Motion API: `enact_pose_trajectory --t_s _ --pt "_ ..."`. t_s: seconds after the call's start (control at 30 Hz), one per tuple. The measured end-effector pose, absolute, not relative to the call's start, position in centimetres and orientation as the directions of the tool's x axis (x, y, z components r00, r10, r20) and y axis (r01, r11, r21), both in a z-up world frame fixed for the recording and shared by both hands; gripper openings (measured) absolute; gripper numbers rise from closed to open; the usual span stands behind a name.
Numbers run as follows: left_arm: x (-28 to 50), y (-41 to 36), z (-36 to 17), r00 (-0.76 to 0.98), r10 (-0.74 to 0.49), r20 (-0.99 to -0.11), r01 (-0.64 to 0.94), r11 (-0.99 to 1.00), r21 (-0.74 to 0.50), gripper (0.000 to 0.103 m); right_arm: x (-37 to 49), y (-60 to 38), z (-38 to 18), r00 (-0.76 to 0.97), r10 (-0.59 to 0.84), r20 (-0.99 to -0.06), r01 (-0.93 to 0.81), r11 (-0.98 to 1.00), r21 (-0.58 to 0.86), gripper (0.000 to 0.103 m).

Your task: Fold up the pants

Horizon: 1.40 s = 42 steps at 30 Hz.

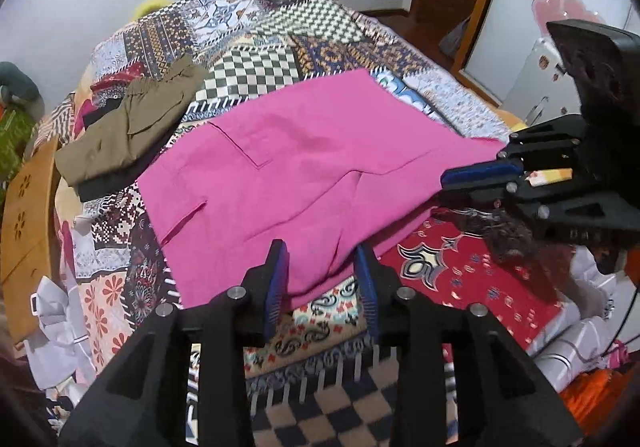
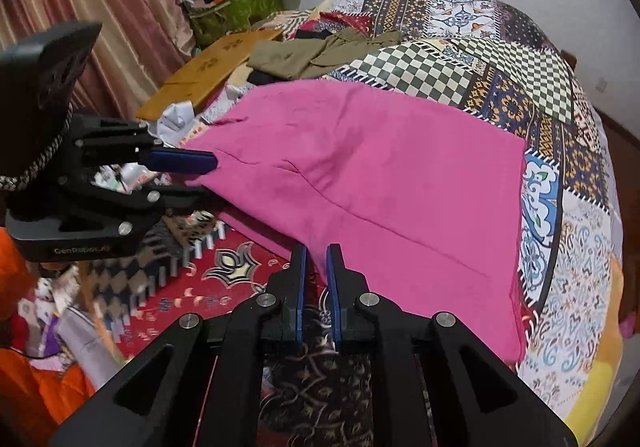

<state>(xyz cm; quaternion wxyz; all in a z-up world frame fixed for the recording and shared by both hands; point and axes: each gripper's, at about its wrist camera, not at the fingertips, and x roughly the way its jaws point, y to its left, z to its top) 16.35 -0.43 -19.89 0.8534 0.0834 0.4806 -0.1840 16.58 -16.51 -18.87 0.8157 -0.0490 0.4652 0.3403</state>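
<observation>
Lying spread across the patchwork bedspread (image 1: 280, 35), the pink pants (image 1: 304, 151) cover the middle of the bed, with their near edge lifted slightly off the cover where both tools meet it. The left gripper (image 1: 322, 267) has its fingers (image 1: 280, 263) apart, with a bunched corner of pink cloth sitting in the gap; whether the cloth is actually pinched there cannot be told, and the wide gap suggests it is not. The right gripper (image 2: 316, 267) has its fingers nearly together at the near hem, with only a narrow slot between them, and pink cloth seems to run into that slot, so it looks clamped on the edge, though the contact point itself is hard to see. A folded olive garment (image 1: 132, 127) lies on the far left part of the bed, near the pants but not touching them. The likely step is picking up the near edge to carry it over toward the far side. The main risk is an uneven lift: if the left side has no firm hold while the right does, one corner would rise alone and the cloth would twist or drag into a skewed fold. Thin fabric could also slip out of a shallow pinch partway across. A wide sweep to the far left might brush the olive garment and disturb it.
</observation>
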Motion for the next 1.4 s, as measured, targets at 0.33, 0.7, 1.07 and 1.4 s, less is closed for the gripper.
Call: enact_pose_trajectory --t_s 0.33,0.7,1.07,1.4 --pt "19.6 3.0 -16.8 0.541 -0.218 -0.812 0.222 0.969 -0.112 0.035 18.8 -17.2 -15.9 0.417 0.582 -0.699 -0.52 0.783 0.341 0.035" --pt "21.0 3.5 -22.9 0.425 -0.186 -0.886 0.171 0.978 -0.123 0.044 20.0 -15.9 -21.3 0.307 0.522 -0.796 -0.484 0.806 0.341 0.035" --pt "18.0 5.7 -22.8 0.472 -0.134 -0.871 0.146 0.987 -0.072 0.064 18.8 -22.5 -21.8 0.392 0.43 -0.813 -0.373 0.883 0.287 0.035" --pt "16.8 6.9 -22.7 0.497 -0.128 -0.858 0.124 0.989 -0.076 0.068 18.0 -26.3 -22.5 0.416 0.38 -0.827 -0.272 0.919 0.285 0.037"
